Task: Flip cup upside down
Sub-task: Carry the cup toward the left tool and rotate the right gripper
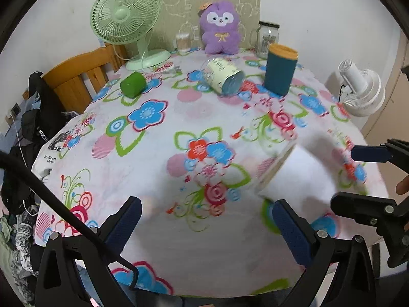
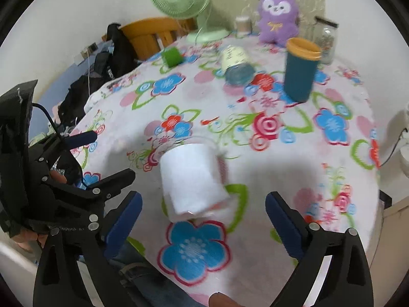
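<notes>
A clear glass cup with a white inside [image 2: 193, 176] is blurred and tilted over the flowered tablecloth, its mouth pointing away from me, between the wide-open fingers of my right gripper [image 2: 203, 211], which do not touch it. In the left wrist view the same cup [image 1: 296, 163] is a blurred white shape at the right, between the right gripper's blue pads [image 1: 370, 153]. My left gripper [image 1: 204, 220] is open and empty above the cloth to the cup's left.
Farther back lie a yellow-labelled jar on its side [image 1: 223, 75] and a green cup on its side [image 1: 133, 84]. A teal cup with an orange rim [image 1: 280, 69] stands upright. A green fan [image 1: 127, 18], purple plush [image 1: 221, 26], glass jar [image 1: 267, 38] and white fan [image 1: 360, 89] line the table's far edge.
</notes>
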Tool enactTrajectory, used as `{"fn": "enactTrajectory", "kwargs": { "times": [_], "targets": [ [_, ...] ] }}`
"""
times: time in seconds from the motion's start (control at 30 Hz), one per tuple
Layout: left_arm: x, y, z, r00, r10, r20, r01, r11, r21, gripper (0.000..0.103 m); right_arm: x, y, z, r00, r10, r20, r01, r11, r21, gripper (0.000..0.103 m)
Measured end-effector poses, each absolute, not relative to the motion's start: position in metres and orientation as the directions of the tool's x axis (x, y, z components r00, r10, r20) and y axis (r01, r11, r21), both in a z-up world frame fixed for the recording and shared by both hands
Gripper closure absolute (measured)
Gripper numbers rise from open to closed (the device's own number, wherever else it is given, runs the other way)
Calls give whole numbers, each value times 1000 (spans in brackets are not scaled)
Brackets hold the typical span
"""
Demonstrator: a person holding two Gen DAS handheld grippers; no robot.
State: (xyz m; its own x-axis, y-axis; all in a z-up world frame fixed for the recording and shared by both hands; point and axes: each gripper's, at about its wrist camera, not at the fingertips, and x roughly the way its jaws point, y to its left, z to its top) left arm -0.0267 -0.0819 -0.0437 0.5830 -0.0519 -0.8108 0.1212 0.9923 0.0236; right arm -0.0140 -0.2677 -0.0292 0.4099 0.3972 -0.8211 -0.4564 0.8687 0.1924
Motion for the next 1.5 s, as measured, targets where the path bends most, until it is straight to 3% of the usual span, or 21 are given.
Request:
{"fn": "enactTrajectory", "kwargs": {
  "times": [0.5,0.93,1.5],
  "targets": [
    [-8,-139,-46,518,-119,-847,0,990,-139,0,-6,-384,-55,434,406,-804,-290,908,302,3],
    [13,-151,-79,399,-163,-902,-168,955,-247,0,7,-395,-77,414,439,-797,-293,894,340,3],
    [21,-148,-98,336,-200,-920,-235,928,-288,2,8,-401,-86,407,446,-797,-262,893,366,3]
  ]
}}
